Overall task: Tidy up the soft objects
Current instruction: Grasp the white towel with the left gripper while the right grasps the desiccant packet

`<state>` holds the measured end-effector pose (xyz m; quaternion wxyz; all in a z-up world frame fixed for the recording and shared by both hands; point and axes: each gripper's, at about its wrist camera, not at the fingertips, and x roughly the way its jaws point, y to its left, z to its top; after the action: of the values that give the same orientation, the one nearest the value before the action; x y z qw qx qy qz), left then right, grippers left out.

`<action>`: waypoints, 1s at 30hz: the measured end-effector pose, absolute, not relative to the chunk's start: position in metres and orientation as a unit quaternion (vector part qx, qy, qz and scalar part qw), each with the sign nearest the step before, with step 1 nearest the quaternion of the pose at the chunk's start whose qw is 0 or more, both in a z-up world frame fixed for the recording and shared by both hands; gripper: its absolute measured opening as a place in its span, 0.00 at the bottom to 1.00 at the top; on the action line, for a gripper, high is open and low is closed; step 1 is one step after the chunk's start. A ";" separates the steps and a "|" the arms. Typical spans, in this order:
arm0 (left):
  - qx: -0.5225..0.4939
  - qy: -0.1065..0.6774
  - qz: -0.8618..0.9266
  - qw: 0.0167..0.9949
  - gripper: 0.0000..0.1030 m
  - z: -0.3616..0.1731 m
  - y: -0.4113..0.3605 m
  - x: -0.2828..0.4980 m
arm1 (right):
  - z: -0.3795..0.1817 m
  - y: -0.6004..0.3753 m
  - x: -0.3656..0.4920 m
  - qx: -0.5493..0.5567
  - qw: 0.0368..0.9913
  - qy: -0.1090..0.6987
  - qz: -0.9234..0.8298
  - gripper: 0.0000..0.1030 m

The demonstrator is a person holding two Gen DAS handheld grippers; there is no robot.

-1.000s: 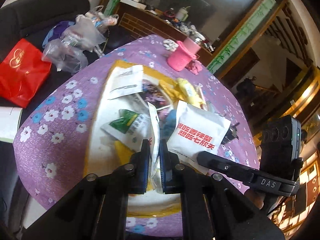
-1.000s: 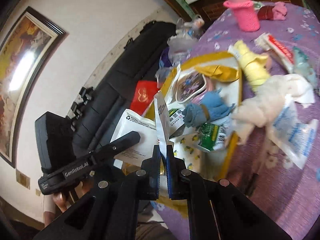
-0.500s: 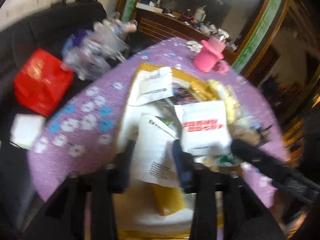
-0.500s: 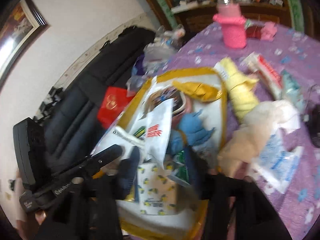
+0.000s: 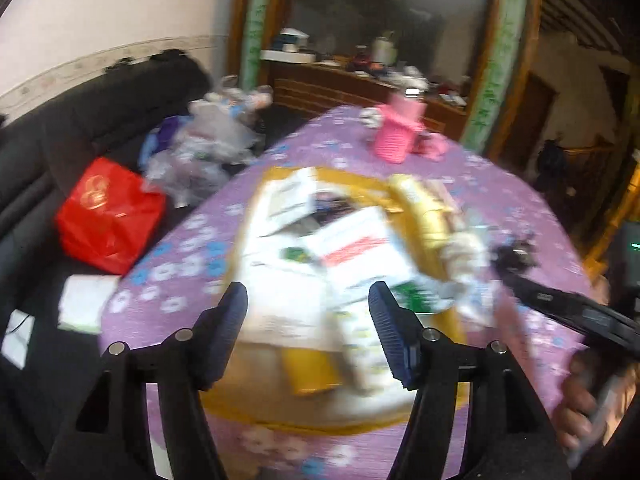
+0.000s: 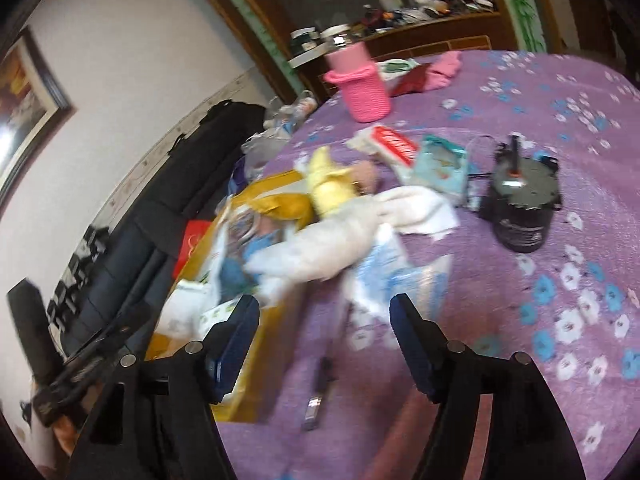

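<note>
A yellow-rimmed tray (image 5: 280,420) on the purple flowered table holds several soft packets, among them a white pouch with red print (image 5: 356,248). My left gripper (image 5: 308,320) is open and empty above the tray's near side. My right gripper (image 6: 324,328) is open and empty above the tray's right edge (image 6: 256,364). A white cloth (image 6: 340,236), a yellow cloth (image 6: 328,184) and a clear blue-printed bag (image 6: 400,280) lie just ahead of it. The view is blurred.
A pink knitted cup (image 6: 364,88) and pink cloth (image 6: 440,68) stand at the far side. A black round device (image 6: 524,208) sits right of the cloths. A dark sofa with a red bag (image 5: 108,216) and plastic bags (image 5: 200,152) lies left of the table.
Both grippers were shut on one white packet held upright between them. They opened, the packet dropped onto the tray, and both grippers pulled back and up; the right one swung right.
</note>
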<state>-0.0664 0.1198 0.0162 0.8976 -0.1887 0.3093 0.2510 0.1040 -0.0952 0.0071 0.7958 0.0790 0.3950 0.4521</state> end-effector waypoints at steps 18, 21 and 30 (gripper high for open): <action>-0.074 0.476 0.037 0.876 0.67 -0.005 0.049 0.134 | -0.030 -0.134 0.163 0.179 0.801 0.428 0.380 0.63; -0.095 0.489 0.062 0.865 0.50 -0.017 0.061 0.139 | -0.031 -0.139 0.168 0.181 0.802 0.429 0.373 0.63; -0.190 0.394 0.051 0.898 0.30 0.009 0.075 0.102 | -0.030 -0.130 0.166 0.165 0.801 0.423 0.391 0.64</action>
<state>0.1017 0.0755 0.0094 0.8977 -0.1896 0.3944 0.0513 0.1655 -0.1296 -0.0298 0.8007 0.1652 0.4229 0.3908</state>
